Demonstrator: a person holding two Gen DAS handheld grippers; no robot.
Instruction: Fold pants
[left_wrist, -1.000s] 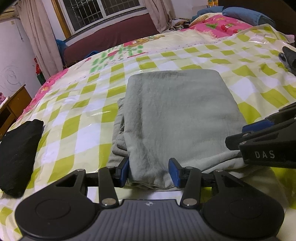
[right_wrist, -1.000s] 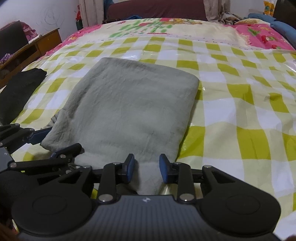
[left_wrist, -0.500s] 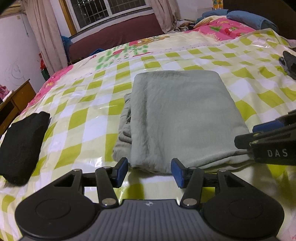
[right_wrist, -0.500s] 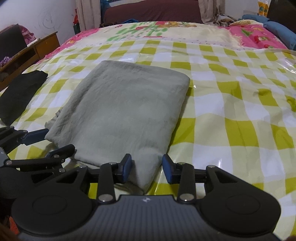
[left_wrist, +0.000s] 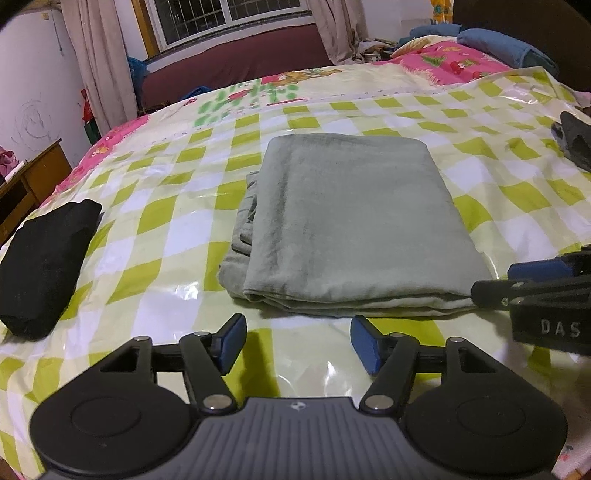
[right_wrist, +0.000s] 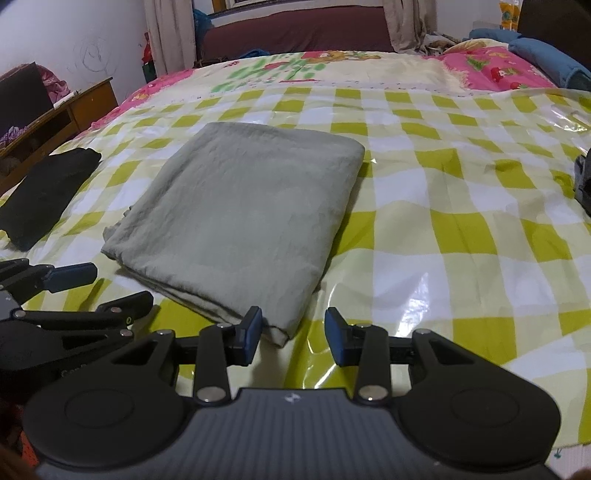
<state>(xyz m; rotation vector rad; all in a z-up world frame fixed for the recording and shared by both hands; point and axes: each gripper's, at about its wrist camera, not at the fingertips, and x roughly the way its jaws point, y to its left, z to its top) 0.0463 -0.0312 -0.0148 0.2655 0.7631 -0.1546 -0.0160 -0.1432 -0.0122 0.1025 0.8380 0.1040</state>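
Observation:
The grey-green pants (left_wrist: 351, 221) lie folded into a flat rectangle on the checked bed cover (left_wrist: 177, 229). My left gripper (left_wrist: 298, 343) hovers just short of their near edge; its jaws are opening and nothing is between them. My right gripper (right_wrist: 294, 338) is open at the pants' (right_wrist: 243, 218) near right corner. The tip of that corner lies loosely by the left pad, not pinched. Each gripper shows in the other's view: the right gripper (left_wrist: 535, 280) at the right, the left gripper (right_wrist: 99, 291) at the left.
A folded black garment (left_wrist: 40, 266) lies at the bed's left side. A dark object (left_wrist: 576, 144) sits at the right edge. A wooden desk (right_wrist: 74, 110) stands left of the bed, and blue pillows (left_wrist: 506, 48) and a dark red sofa (left_wrist: 236, 62) are beyond.
Both grippers have drawn back from the pants' near edge. The left let go of the fold it straddled and its jaws spread wider. The right jaws opened slightly off the corner.

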